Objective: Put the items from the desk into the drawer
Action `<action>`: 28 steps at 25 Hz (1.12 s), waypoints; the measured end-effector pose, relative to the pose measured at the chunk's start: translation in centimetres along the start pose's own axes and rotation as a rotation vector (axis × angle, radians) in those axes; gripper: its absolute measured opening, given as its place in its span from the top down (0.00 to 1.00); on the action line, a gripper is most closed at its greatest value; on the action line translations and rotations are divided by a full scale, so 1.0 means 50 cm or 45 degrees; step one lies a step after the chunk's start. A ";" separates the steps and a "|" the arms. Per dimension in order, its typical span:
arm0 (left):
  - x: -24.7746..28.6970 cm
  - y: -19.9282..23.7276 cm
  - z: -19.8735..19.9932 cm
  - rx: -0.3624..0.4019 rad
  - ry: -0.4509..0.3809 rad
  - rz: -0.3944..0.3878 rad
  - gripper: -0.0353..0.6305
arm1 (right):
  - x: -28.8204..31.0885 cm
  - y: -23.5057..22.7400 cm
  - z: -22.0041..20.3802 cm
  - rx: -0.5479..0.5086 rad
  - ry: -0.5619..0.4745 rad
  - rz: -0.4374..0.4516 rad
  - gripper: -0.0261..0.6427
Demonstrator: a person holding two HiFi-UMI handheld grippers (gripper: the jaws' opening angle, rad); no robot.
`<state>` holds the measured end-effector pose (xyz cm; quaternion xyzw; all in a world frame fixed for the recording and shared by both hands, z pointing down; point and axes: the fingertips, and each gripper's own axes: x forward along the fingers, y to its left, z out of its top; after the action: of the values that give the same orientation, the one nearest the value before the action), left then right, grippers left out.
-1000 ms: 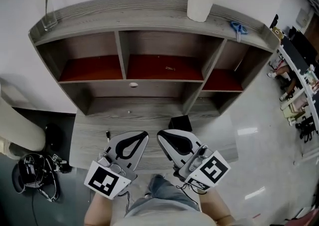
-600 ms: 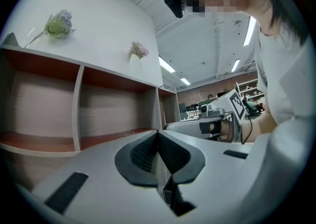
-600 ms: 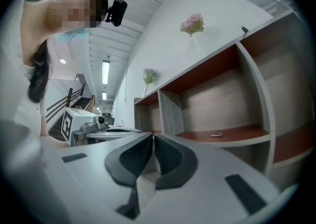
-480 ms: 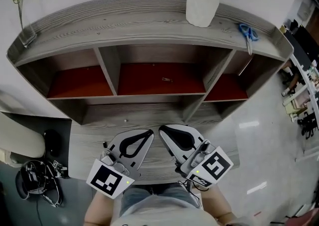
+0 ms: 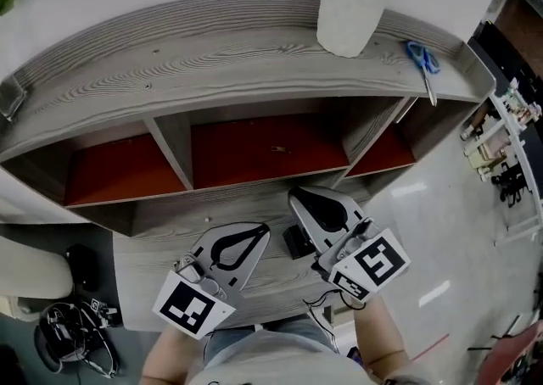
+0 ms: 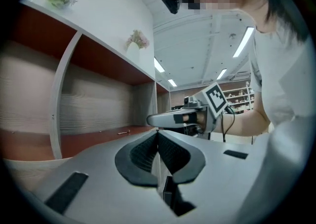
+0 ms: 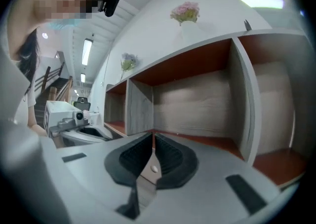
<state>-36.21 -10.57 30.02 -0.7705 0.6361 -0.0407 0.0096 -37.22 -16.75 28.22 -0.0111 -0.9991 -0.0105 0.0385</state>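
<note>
The left hand-held gripper [image 5: 261, 231] hangs over the near part of the grey wood-grain counter [image 5: 153, 243]. Its jaws are pressed together with nothing between them. The right hand-held gripper [image 5: 294, 197] sits just to its right and a little farther in. Its jaws are likewise pressed together and empty, pointing toward the shelf unit. A small black box [image 5: 297, 242] rests on the counter between the two grippers, with its right edge partly covered by the right one.

Behind the counter rises a grey wooden shelf unit with three red-floored compartments [image 5: 127, 175]. A small thin object [image 5: 278, 150], too small to identify, lies in the middle one. A pair of blue-handled scissors [image 5: 422, 58] lies on the long top shelf [image 5: 187, 61], near its right end. A white cylindrical vase [image 5: 356, 2] stands just to their left. On the floor at the near left lies a tangle of black cables [image 5: 72, 337].
</note>
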 end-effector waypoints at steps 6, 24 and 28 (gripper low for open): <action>-0.002 0.033 -0.009 -0.022 -0.030 -0.072 0.93 | 0.046 -0.079 -0.002 -0.094 0.158 -0.171 0.93; -0.021 0.086 -0.034 -0.074 -0.044 -0.090 0.93 | 0.134 -0.159 -0.061 -0.214 0.617 -0.261 0.85; -0.019 0.086 -0.035 -0.069 -0.045 -0.089 0.93 | 0.139 -0.154 -0.076 -0.226 0.726 -0.194 0.85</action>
<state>-40.73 -10.40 31.45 -0.7929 0.6093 -0.0103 -0.0014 -44.02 -24.36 32.37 0.0639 -0.9412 -0.1034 0.3153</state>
